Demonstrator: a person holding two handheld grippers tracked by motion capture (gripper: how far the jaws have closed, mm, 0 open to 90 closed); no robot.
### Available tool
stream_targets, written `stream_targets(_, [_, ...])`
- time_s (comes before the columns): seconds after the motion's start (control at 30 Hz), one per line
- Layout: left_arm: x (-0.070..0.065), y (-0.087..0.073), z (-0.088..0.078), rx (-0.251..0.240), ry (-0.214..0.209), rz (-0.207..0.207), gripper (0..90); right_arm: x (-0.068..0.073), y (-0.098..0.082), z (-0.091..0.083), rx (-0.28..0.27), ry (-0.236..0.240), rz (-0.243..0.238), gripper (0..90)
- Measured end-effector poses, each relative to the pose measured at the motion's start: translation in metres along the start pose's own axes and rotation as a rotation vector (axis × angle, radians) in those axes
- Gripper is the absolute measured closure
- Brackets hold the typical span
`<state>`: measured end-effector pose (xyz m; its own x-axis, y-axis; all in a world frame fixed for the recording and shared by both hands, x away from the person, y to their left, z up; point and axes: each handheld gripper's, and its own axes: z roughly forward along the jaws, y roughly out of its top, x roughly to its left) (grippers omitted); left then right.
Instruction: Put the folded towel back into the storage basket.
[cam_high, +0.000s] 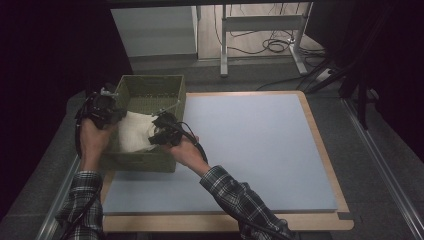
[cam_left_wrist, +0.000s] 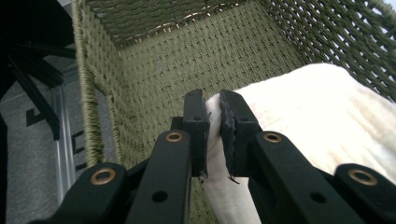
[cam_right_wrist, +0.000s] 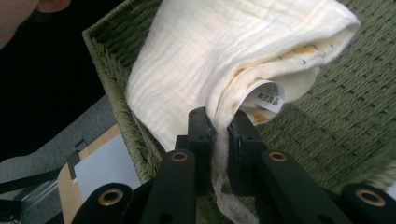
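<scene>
A folded cream cloth hangs inside a green woven basket at the table's left. My left gripper is at the basket's left side, shut on one edge of the cloth, the fabric pinched between its pads. At the basket's near right, my right gripper is shut on the opposite edge of the cloth, the fabric squeezed at its tips. A small white printed label shows in the cloth's fold.
The basket stands on the left end of a pale blue mat laid on a wooden board. Its woven walls rise close around both grippers. A white table frame and cables lie on the floor beyond.
</scene>
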<state>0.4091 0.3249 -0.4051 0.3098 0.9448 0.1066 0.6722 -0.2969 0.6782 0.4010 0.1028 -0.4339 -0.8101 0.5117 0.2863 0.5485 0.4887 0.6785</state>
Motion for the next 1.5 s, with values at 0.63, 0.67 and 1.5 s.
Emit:
stream_targets(0.63, [-0.011,-0.002,0.027,-0.013,-0.002,-0.005,67.0,-0.002,-0.003,0.017,0.057,-0.029,0.070,68.8])
stream_targets(0.67, [-0.012,-0.002,0.028,-0.013,-0.006,-0.006,65.2,-0.002,-0.003,0.016,0.053,-0.022,0.075,66.9])
stream_targets(1.5, [-0.021,0.000,0.039,0.029,-0.104,-0.085,30.9,-0.004,-0.002,-0.024,0.019,-0.029,-0.087,40.0])
